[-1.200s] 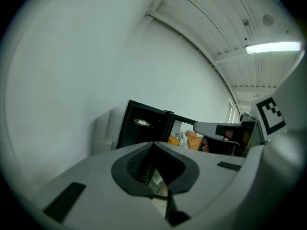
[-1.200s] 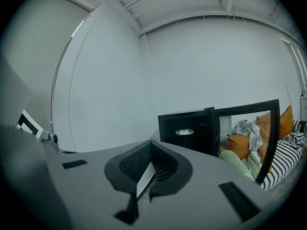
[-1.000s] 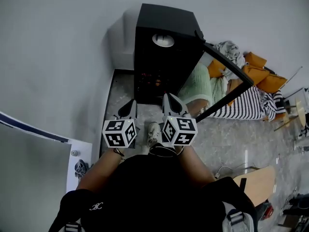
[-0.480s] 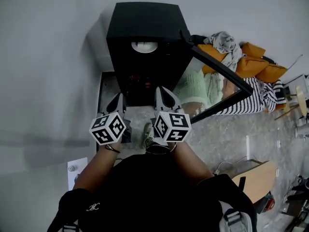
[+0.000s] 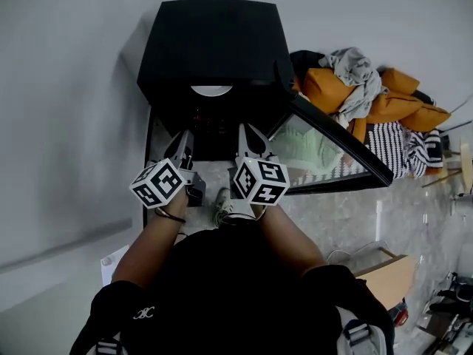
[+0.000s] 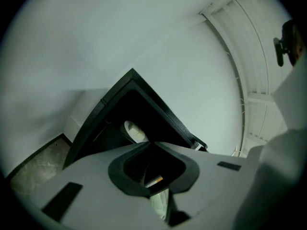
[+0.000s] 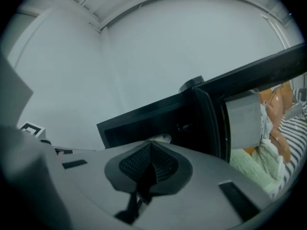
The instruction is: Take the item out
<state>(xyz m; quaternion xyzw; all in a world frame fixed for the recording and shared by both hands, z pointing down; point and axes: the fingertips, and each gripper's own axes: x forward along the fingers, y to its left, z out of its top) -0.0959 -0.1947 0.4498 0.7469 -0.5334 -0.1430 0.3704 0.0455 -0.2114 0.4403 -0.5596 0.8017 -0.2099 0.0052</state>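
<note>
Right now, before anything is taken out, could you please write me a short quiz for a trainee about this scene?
1. True or false: the glass door of the black cabinet stands open.
2. Choose one. The fingers of the left gripper and the right gripper are: A) wide apart; B) shut with nothing between them; C) shut on something from the cabinet.
3. Fill in the colour: just inside the cabinet, near its top, sits a rounded item that is ____.

Key: 1 true; 2 B; 3 white.
</note>
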